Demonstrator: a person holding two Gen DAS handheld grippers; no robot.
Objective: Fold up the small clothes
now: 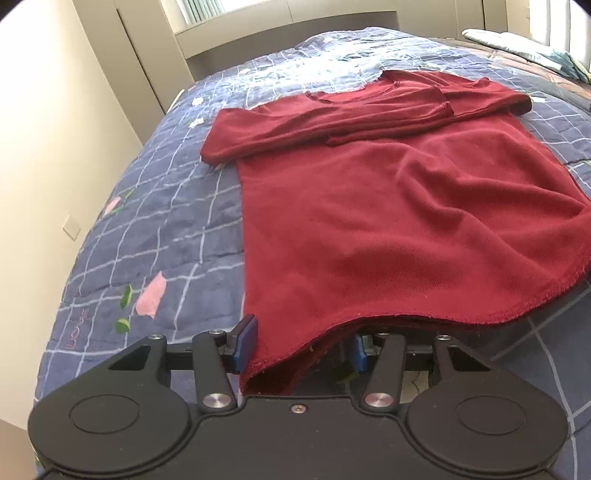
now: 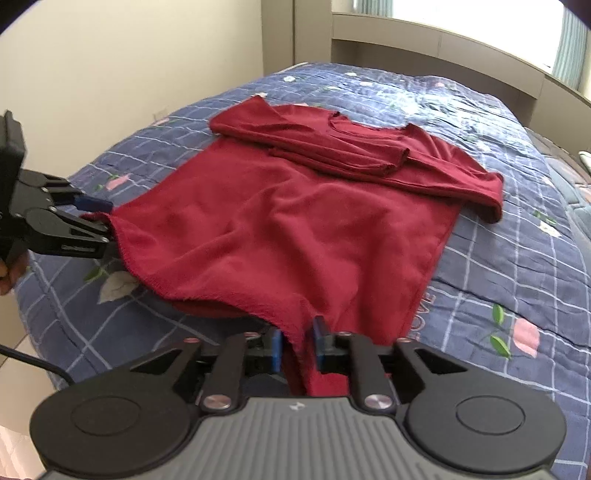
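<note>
A dark red long-sleeved top [image 1: 388,206] lies flat on the bed, both sleeves folded across the chest [image 1: 332,118]. It also shows in the right wrist view [image 2: 280,229]. My left gripper [image 1: 301,347] has its blue pads wide apart around the hem's left corner, which drapes between them. From the right wrist view the left gripper [image 2: 101,218] sits at that hem corner. My right gripper [image 2: 297,345] has its blue pads closed to a narrow gap with the hem's right corner pinched between them.
The bed has a blue checked quilt [image 1: 159,221] with pink and green flower prints. A beige wall [image 1: 44,110] and a headboard shelf [image 1: 280,33] border it. Folded pale bedding [image 1: 524,48] lies at the far right. The floor [image 2: 22,365] shows below the bed edge.
</note>
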